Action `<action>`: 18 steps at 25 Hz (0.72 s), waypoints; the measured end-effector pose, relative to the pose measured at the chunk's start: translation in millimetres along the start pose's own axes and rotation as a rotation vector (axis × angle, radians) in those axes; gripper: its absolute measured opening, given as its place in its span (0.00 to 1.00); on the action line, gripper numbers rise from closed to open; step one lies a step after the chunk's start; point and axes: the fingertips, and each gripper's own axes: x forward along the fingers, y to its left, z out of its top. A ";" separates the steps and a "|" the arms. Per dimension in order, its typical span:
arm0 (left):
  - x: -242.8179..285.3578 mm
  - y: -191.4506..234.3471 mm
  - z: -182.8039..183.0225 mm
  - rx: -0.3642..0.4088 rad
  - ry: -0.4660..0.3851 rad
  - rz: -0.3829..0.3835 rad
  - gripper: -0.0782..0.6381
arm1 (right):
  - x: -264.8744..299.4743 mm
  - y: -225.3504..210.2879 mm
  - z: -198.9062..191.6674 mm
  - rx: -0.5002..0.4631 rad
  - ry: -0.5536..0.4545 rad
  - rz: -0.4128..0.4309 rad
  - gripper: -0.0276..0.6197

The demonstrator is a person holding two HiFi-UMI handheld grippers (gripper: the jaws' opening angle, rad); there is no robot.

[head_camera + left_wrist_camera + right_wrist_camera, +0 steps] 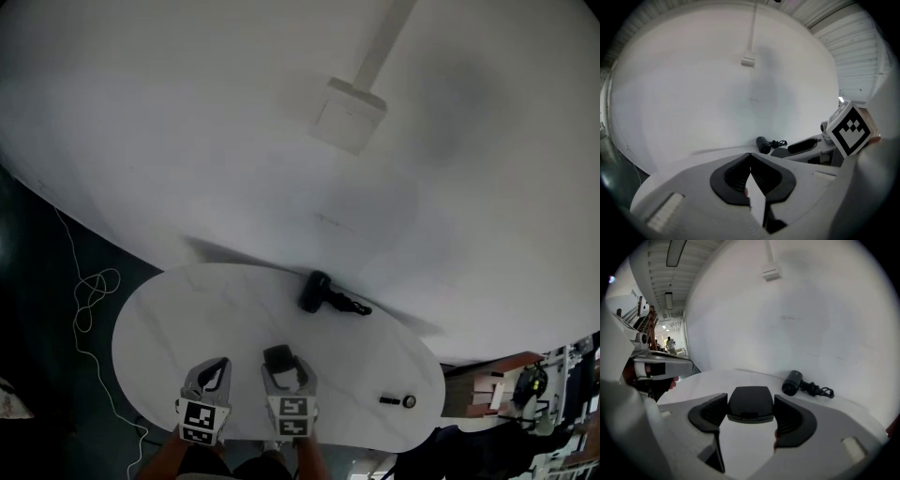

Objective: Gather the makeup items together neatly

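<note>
Backdrop: white wall (187, 112) w/ small box (349, 114) mounted on it; dark floor, white cable (94, 291) at 9 o'clock.
Head view, table: white oval table (187, 309); black cylinder (316, 291) w/ cord at the 12 o'clock edge; thin black tube (389, 400) & round cap (409, 401) just beside each other, approx 4 o'clock.
Head view, tongs: L tongs (216, 364) & R tongs (286, 373) side by side at the 6 o'clock edge; compact (277, 355) in R tongs.
Left gripper view: L tongs (750, 157) closed, pads tip to tip, nothing between; cylinder (763, 144) at 1 o'clock past the tips.
Right gripper view: R tongs (750, 416) clamped on the black compact (750, 404), a pad on each side, lid shut; can't tell if it's lifted off the table. Cylinder (792, 382) at 2 o'clock, L tongs (661, 363) at 9 o'clock.
</note>
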 end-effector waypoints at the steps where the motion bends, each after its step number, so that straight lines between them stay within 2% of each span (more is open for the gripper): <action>1: 3.9 -9.0 2.1 0.007 0.000 -0.016 0.12 | -5.3 -9.5 -3.0 0.010 0.000 -0.016 0.53; 13: 44.6 -124.6 23.5 0.106 0.000 -0.203 0.12 | -77.1 -113.7 -48.8 0.142 -0.002 -0.183 0.53; 18: 58.1 -172.9 19.1 0.126 0.013 -0.273 0.12 | -103.7 -150.5 -76.1 0.199 0.003 -0.241 0.53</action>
